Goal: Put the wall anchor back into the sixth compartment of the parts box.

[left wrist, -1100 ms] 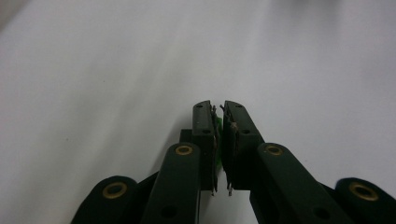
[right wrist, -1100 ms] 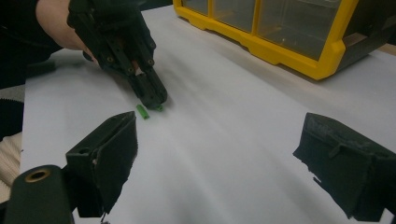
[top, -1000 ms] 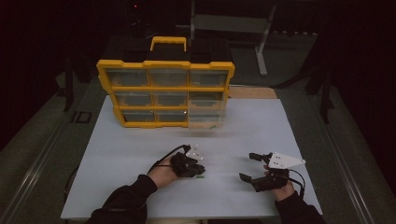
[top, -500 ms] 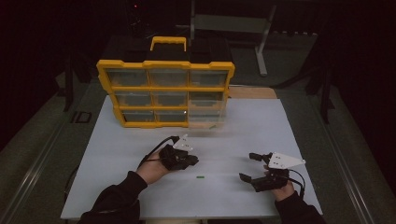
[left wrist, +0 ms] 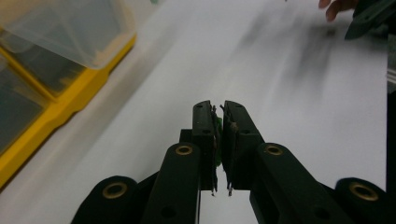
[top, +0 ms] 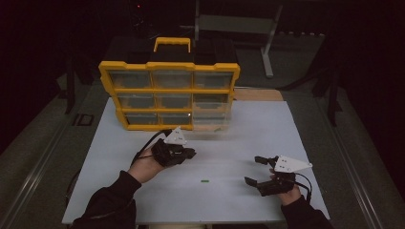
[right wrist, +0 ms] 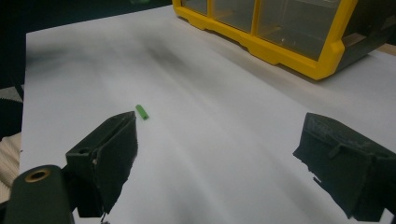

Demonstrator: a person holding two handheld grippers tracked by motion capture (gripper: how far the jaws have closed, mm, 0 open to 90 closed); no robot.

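Note:
My left gripper (top: 190, 153) hangs above the white board, left of centre, pointing right. Its jaws are shut on a small green piece (left wrist: 217, 133), a sliver of which shows between the pads in the left gripper view (left wrist: 218, 108). A second short green piece (top: 205, 181) lies flat on the board between the two hands, also just beyond my right gripper's left jaw (right wrist: 142, 112). My right gripper (top: 253, 170) rests low near the board's front right, jaws wide open with nothing between them (right wrist: 215, 144).
A yellow organizer (top: 169, 67) with clear drawers stands upright at the back of the white board (top: 296, 133). One clear drawer (top: 210, 117) at its lower right juts forward, close to my left gripper (left wrist: 70, 28). The organizer's yellow frame (right wrist: 280, 51) lies ahead of my right gripper.
My left hand has risen and moved left and back toward the organizer, jaws still shut. The green piece on the board has come into sight where the hand was. The right gripper stayed put.

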